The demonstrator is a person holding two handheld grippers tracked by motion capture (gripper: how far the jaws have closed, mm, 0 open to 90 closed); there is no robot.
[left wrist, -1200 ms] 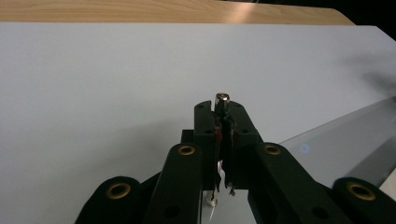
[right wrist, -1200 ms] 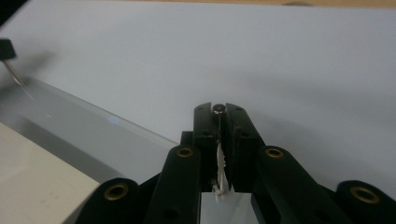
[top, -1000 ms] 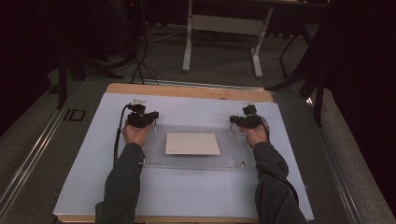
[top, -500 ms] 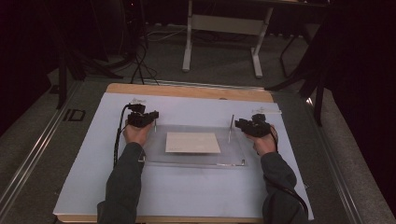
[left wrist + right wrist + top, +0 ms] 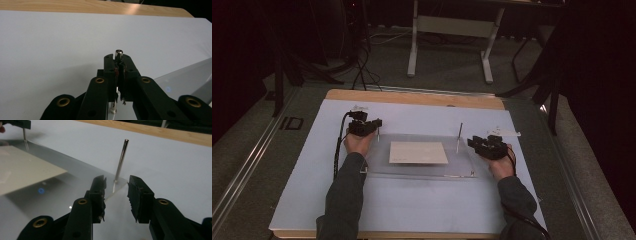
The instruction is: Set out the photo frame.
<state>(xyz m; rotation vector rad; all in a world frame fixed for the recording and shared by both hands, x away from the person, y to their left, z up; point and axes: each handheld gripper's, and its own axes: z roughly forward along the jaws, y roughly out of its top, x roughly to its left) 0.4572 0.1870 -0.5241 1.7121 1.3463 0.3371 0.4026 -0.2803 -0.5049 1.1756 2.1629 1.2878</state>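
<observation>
Two pins stand on my clear plate (image 5: 422,170): left gripper (image 5: 117,62) fingers clamp one pin (image 5: 118,53); right gripper (image 5: 117,192) fingers, just opening, empty near the other pin (image 5: 121,157).

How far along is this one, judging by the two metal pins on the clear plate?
Done: the right pin stands upright in the clear plate's corner; the right claw has just been opening, with nothing between its jaws. In hand: the left claw grips the left pin. Left: releasing that pin.
</observation>
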